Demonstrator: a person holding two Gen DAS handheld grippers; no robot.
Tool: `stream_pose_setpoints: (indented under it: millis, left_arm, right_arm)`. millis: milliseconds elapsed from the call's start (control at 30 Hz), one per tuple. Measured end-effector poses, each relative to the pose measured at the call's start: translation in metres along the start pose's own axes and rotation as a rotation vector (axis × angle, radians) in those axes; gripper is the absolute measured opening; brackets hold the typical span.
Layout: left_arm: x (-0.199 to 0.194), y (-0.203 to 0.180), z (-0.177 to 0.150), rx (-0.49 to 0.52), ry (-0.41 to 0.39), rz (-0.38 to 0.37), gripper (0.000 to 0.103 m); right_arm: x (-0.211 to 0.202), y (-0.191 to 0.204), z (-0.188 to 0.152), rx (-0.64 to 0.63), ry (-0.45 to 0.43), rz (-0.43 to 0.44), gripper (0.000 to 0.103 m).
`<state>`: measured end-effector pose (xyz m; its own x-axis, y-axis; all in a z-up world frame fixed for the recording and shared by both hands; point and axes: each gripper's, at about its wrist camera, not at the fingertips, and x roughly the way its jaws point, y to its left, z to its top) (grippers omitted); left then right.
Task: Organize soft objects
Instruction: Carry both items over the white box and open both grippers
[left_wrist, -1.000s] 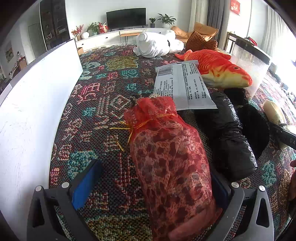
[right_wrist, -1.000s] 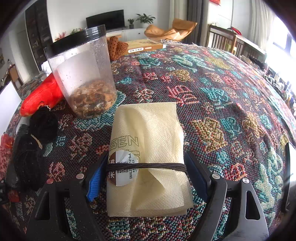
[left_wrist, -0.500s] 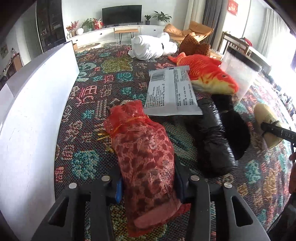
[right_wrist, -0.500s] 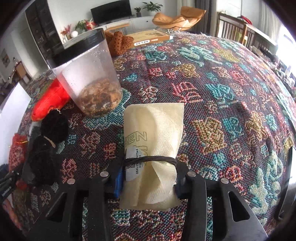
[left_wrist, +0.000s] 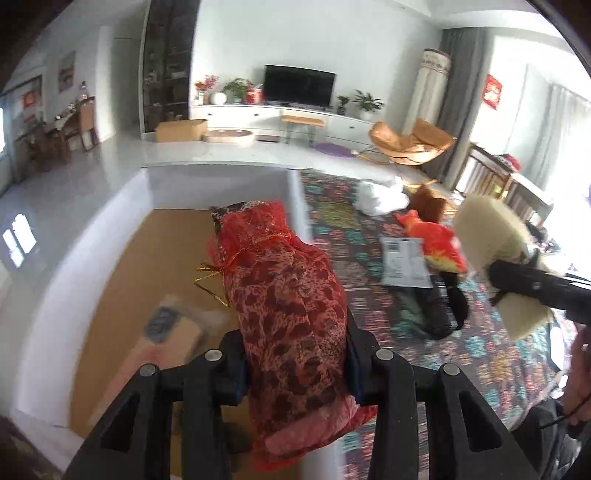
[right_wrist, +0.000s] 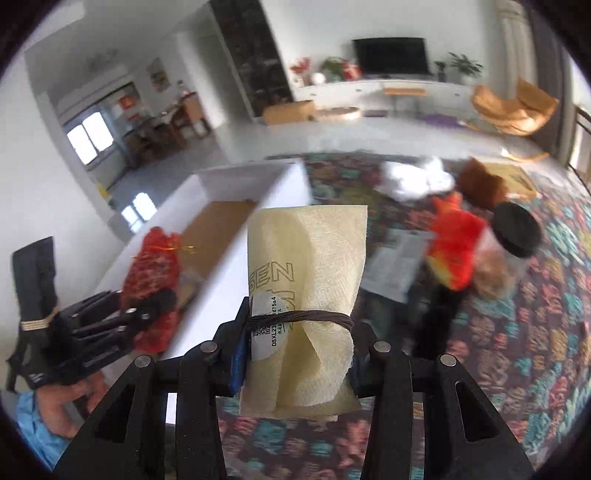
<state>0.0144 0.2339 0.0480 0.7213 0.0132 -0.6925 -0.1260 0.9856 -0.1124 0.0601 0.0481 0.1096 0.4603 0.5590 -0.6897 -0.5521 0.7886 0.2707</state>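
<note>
Cardboard lining the white box (left_wrist: 92, 236) is seen left of and below the left gripper (left_wrist: 295, 363), whose jaws are pinched on a red mesh pouch (left_wrist: 284, 295); they have just been opening slightly, the pouch gripped between them throughout. The pouch is held over the box, and a blurred pinkish packet (left_wrist: 162, 339) lying in the box is shown only in the left wrist view. Right of these jaws, the patterned cloth (left_wrist: 343, 236), a grey mailer (left_wrist: 404, 262) and a fish plush (left_wrist: 436, 240) are seen. In the right wrist view, the left gripper and the hand (right_wrist: 62, 410) holding it are shown at far left. The right gripper (right_wrist: 295, 354) is clamped on a folded cream cloth bundle (right_wrist: 306, 266) bound by a dark band, its jaws likewise having just eased open a little. A black-lidded jar (right_wrist: 515, 230) appears only here, to the right. Motion blur obscures the white plush (right_wrist: 417, 177) and the dark items beneath the fish plush; the pouch's lower end is cut off by the jaws.
</note>
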Motion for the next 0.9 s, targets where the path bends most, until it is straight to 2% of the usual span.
stream_pose_setpoints:
  millis: [33, 67, 100, 133, 167, 233, 300, 333, 400, 467, 533, 600, 667, 733, 800, 900]
  left_arm:
    - [-0.004, 0.017, -0.003, -0.004, 0.011, 0.069, 0.046]
    - [-0.003, 0.034, -0.007, -0.008, 0.029, 0.141, 0.064]
    - [-0.002, 0.050, -0.011, -0.016, 0.049, 0.215, 0.089]
    - [-0.002, 0.064, -0.015, -0.025, 0.054, 0.276, 0.099]
    - [-0.003, 0.076, -0.019, -0.032, 0.047, 0.328, 0.103]
    - [-0.003, 0.092, -0.024, -0.042, 0.054, 0.409, 0.103]
    - [-0.006, 0.101, -0.026, -0.067, 0.036, 0.440, 0.103]
    - [-0.007, 0.101, -0.026, -0.083, 0.016, 0.432, 0.103]
    - [-0.010, 0.096, -0.025, -0.109, -0.022, 0.376, 0.103]
    - [-0.011, 0.082, -0.024, -0.114, -0.048, 0.282, 0.103]
    - [-0.010, 0.059, -0.022, -0.099, -0.058, 0.162, 0.103]
    - [-0.005, 0.021, -0.019, -0.059, -0.056, 0.034, 0.103]
    - [0.002, -0.022, -0.024, 0.006, -0.039, -0.082, 0.103]
    - [0.016, -0.063, -0.033, 0.074, 0.003, -0.167, 0.103]
    - [0.040, -0.101, -0.044, 0.129, 0.068, -0.212, 0.103]
    - [0.080, -0.140, -0.059, 0.186, 0.150, -0.233, 0.103]
  right_arm:
    - [0.006, 0.024, 0.003, -0.024, 0.006, 0.052, 0.050]
    - [0.014, 0.046, 0.006, -0.038, 0.017, 0.104, 0.063]
    - [0.023, 0.064, 0.007, -0.043, 0.027, 0.154, 0.072]
    - [0.033, 0.079, 0.008, -0.046, 0.038, 0.197, 0.081]
    - [0.044, 0.089, 0.006, -0.053, 0.060, 0.224, 0.081]
    - [0.060, 0.099, 0.003, -0.063, 0.102, 0.223, 0.081]
    - [0.062, 0.090, -0.002, -0.048, 0.094, 0.206, 0.081]
    - [0.060, 0.079, -0.005, -0.047, 0.082, 0.184, 0.081]
    - [0.053, 0.053, -0.015, -0.059, 0.046, 0.078, 0.081]
    - [0.045, 0.018, -0.029, -0.070, 0.018, -0.059, 0.081]
    - [0.041, -0.024, -0.051, -0.069, 0.000, -0.252, 0.081]
    - [0.037, -0.074, -0.076, -0.035, 0.004, -0.457, 0.081]
    - [0.032, -0.128, -0.099, 0.046, 0.029, -0.598, 0.081]
    - [0.025, -0.178, -0.118, 0.160, 0.059, -0.673, 0.081]
    - [0.018, -0.215, -0.134, 0.246, 0.070, -0.736, 0.081]
    - [0.009, -0.236, -0.151, 0.274, 0.036, -0.775, 0.081]
